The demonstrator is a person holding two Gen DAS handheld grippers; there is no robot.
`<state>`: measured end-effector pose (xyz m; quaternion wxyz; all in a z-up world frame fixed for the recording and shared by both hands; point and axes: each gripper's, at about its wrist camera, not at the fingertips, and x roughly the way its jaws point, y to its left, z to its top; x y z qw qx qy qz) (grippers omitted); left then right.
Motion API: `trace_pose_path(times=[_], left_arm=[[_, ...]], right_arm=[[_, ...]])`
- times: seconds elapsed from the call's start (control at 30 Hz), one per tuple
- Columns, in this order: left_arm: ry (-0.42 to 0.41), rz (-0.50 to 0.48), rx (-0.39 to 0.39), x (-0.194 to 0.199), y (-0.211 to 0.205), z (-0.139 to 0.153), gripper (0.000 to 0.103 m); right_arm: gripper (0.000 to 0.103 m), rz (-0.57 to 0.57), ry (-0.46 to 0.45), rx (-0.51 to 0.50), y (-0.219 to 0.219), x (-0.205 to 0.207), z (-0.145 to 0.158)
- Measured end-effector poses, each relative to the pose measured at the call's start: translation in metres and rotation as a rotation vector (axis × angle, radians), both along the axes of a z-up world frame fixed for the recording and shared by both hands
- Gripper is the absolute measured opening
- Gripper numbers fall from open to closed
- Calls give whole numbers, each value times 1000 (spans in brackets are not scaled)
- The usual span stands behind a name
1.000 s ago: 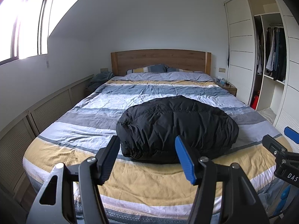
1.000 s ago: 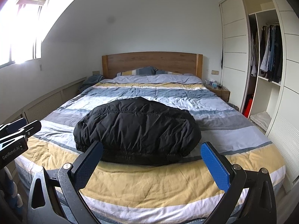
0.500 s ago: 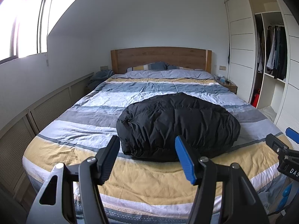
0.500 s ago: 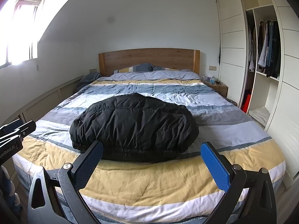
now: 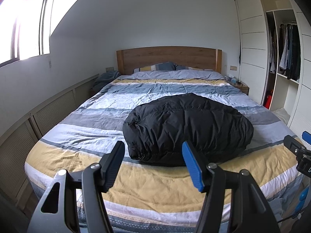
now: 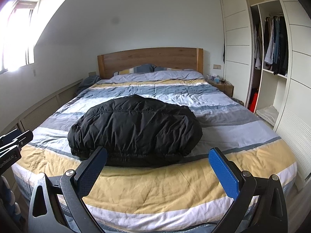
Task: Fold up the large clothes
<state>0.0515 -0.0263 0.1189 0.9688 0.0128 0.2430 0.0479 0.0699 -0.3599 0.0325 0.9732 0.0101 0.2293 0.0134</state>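
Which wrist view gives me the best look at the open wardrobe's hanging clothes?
The right wrist view: the hanging clothes sit larger and better lit there. The left wrist view shows the same clothes, smaller and darker, pressed against the frame edge.

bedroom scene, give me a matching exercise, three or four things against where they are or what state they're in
Things:
1. black puffer jacket
2. pillows
3. hanging clothes
4. left tongs

Places or states:
A. inside the open wardrobe
B. against the wooden headboard
C. open, holding nothing
D. bundled on the striped duvet near the foot of the bed

Pairs: 1-D, 2-B, 3-A, 4-C
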Motion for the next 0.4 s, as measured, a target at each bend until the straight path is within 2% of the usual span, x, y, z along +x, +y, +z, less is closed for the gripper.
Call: trace_pose_path(times=[0.4], left_arm=[[14, -1, -13, 4, 5, -5, 60]], right_arm=[[103, -14, 6, 11, -8, 1, -1]])
